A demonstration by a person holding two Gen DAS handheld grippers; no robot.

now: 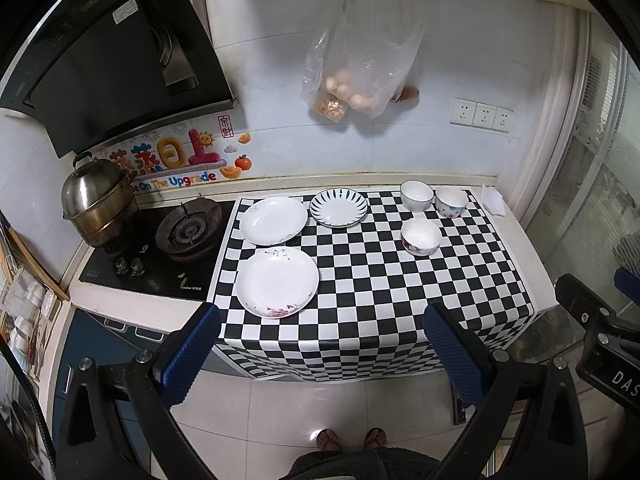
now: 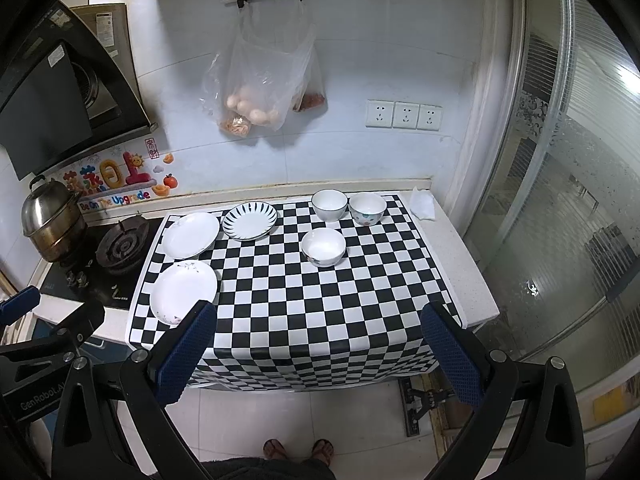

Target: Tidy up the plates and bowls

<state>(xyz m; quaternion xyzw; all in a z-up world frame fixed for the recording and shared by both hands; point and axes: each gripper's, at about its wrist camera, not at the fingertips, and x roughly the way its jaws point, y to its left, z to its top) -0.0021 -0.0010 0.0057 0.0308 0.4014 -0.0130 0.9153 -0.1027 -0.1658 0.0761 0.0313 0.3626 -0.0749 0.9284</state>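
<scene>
Three plates lie on the left of a checkered cloth (image 1: pixel 380 280): a near white floral plate (image 1: pixel 277 282) (image 2: pixel 183 290), a far white plate (image 1: pixel 273 220) (image 2: pixel 191 235) and a striped plate (image 1: pixel 338 207) (image 2: pixel 249 221). Three bowls stand on the right: a near floral bowl (image 1: pixel 421 236) (image 2: pixel 323 246), a far plain bowl (image 1: pixel 416 195) (image 2: pixel 329 205) and a dotted bowl (image 1: pixel 451 201) (image 2: pixel 367 208). My left gripper (image 1: pixel 320 344) and right gripper (image 2: pixel 318 344) are open and empty, held in front of the counter's front edge, above the floor.
A gas stove (image 1: pixel 188 228) with a steel steamer pot (image 1: pixel 98 204) sits left of the cloth. Plastic bags of food (image 1: pixel 360 76) hang on the wall behind. A crumpled tissue (image 1: pixel 494 200) lies at the far right corner. A glass door (image 2: pixel 560 200) stands to the right.
</scene>
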